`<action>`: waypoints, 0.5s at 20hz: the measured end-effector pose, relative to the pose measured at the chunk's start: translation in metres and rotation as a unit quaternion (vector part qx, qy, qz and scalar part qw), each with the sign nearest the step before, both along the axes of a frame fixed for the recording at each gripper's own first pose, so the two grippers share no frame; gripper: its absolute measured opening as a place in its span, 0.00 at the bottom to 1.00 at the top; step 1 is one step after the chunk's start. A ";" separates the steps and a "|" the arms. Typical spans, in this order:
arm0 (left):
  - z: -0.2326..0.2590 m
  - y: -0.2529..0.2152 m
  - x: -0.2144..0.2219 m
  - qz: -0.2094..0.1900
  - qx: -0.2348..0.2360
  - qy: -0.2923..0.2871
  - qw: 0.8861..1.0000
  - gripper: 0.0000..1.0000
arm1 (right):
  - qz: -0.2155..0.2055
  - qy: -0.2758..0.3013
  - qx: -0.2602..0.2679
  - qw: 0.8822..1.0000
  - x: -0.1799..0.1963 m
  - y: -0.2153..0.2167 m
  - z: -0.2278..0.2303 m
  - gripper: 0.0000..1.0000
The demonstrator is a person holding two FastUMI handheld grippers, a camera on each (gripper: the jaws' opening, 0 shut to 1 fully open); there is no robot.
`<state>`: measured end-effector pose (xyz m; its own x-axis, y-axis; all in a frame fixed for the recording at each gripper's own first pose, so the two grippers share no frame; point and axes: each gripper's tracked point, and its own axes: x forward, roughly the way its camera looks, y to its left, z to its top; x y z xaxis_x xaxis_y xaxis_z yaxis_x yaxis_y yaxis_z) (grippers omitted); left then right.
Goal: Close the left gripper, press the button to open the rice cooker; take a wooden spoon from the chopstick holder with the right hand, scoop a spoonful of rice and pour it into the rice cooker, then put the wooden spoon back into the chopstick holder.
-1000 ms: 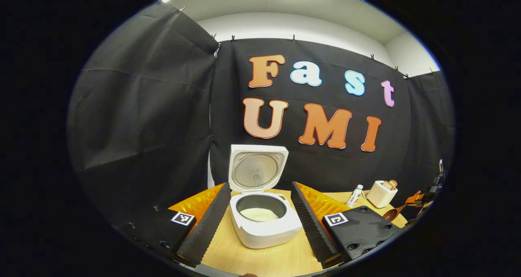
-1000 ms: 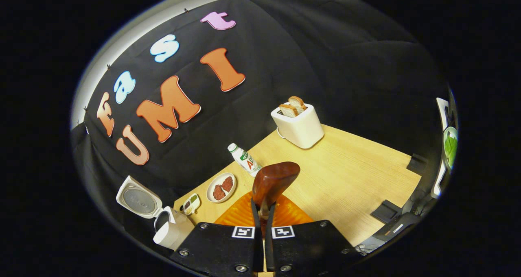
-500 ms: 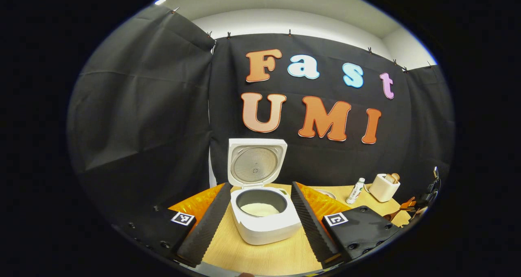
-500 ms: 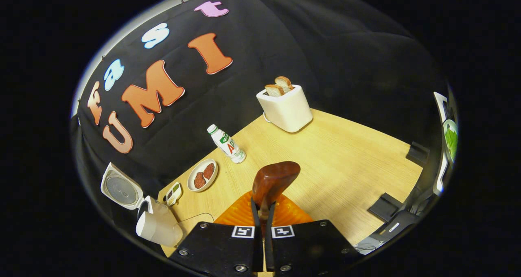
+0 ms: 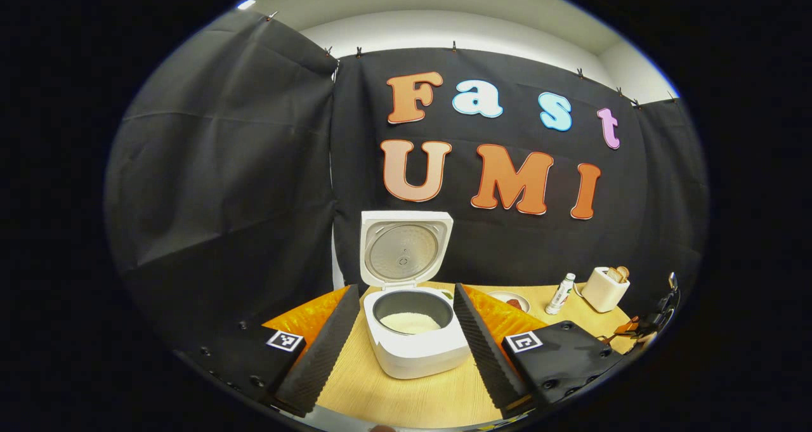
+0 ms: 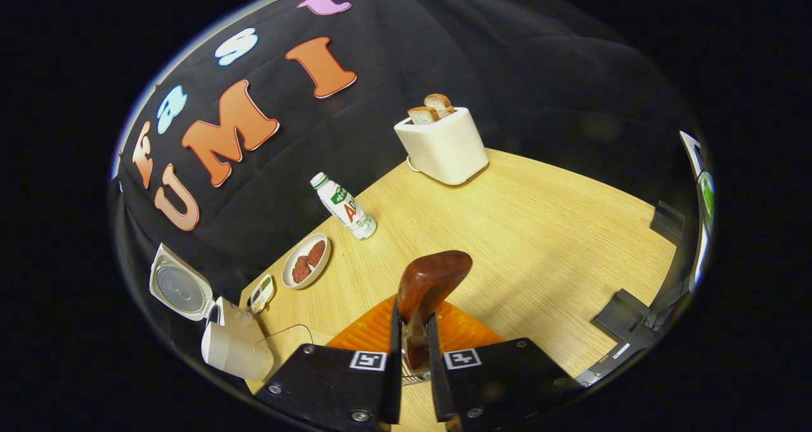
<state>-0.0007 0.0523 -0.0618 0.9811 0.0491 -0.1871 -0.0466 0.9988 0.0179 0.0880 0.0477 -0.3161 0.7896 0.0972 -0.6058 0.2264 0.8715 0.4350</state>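
The white rice cooker [image 5: 415, 346] stands open on the table, its lid [image 5: 406, 248] upright and white rice [image 5: 409, 322] in its pot. My left gripper [image 5: 403, 349] is open, a finger on each side of the cooker and short of it. In the right gripper view the wooden spoon [image 6: 433, 274] stands bowl-up between my right gripper's [image 6: 412, 311] slightly parted fingers. A metal rim, seemingly the chopstick holder [image 6: 415, 377], shows under the handle. The cooker [image 6: 235, 349] sits at that view's lower left. The right gripper [image 5: 637, 325] appears small at the far right of the left gripper view.
On the wooden table [image 6: 539, 229] stand a white toaster [image 6: 444, 146] with bread slices, a small bottle [image 6: 342, 207], a plate [image 6: 306, 268] with red pieces and a small dish [image 6: 261, 292]. Black cloth walls close in the back and sides.
My right gripper's fingers have moved apart around the spoon handle, and that gripper has sunk lower over the table. The left gripper has barely shifted.
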 end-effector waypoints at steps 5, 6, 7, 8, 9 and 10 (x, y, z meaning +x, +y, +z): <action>0.008 -0.003 0.005 0.008 -0.003 -0.005 1.000 1.00 | -0.018 0.020 -0.064 0.998 -0.016 -0.028 -0.003 0.95; 0.012 -0.003 0.007 0.010 -0.003 -0.005 1.000 1.00 | -0.023 0.014 -0.100 0.995 -0.021 -0.039 0.003 0.95; 0.016 -0.002 0.011 0.014 -0.001 -0.007 1.000 1.00 | -0.020 0.001 -0.131 0.991 -0.025 -0.045 0.013 0.95; 0.023 -0.001 0.015 0.017 0.002 -0.012 1.000 1.00 | -0.015 -0.013 -0.153 0.988 -0.030 -0.049 0.028 0.95; 0.030 0.001 0.019 0.021 0.005 -0.020 1.000 1.00 | -0.010 -0.025 -0.166 0.986 -0.033 -0.051 0.042 0.95; 0.037 -0.001 0.025 0.019 0.007 -0.028 0.999 1.00 | -0.006 -0.036 -0.171 0.985 -0.035 -0.053 0.054 0.95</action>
